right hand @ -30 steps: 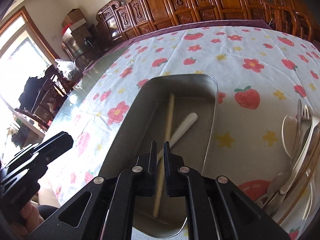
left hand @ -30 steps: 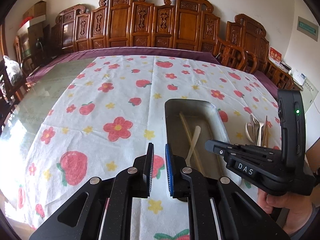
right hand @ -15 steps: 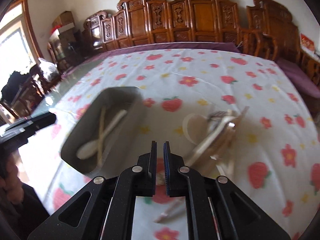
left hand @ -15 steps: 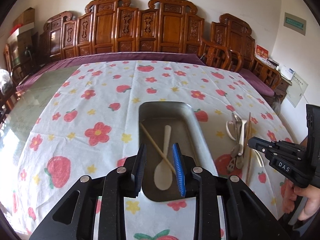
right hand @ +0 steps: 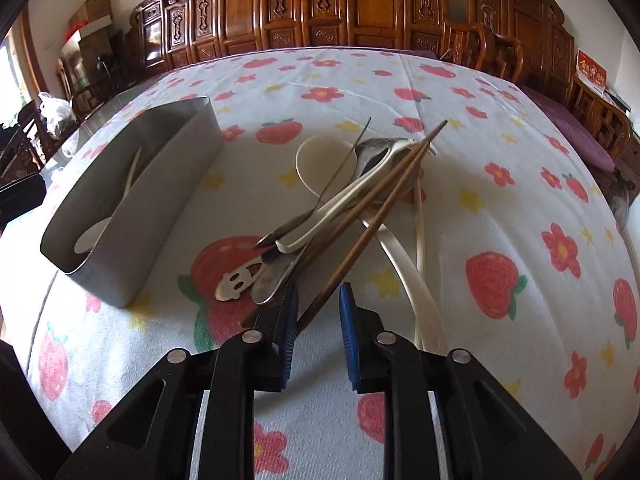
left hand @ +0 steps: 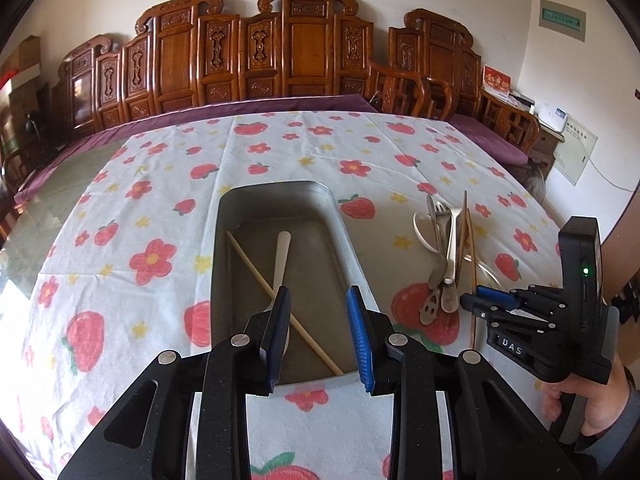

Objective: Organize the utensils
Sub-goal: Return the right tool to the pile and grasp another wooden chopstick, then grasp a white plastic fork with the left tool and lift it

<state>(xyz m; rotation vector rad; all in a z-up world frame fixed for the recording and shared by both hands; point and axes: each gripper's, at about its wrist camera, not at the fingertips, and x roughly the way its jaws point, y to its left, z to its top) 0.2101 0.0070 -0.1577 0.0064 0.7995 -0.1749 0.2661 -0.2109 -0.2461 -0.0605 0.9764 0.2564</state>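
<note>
Right wrist view: right tool [right hand: 318,316] tilts down, jaws just parting, astride a dark chopstick's [right hand: 372,224] end.

Both cameras ride just behind their own tongs and look forward and steeply down across the counter [left hand: 120,240] toward the wooden chairs [left hand: 304,48]. The left view sits close above the near end of the tray [left hand: 216,280], with the utensil pile [left hand: 448,256] off to its right. The right view hangs close over that pile [right hand: 360,184], the tray [right hand: 176,184] at its left. Both share tray, pile, cloth and chairs.
</note>
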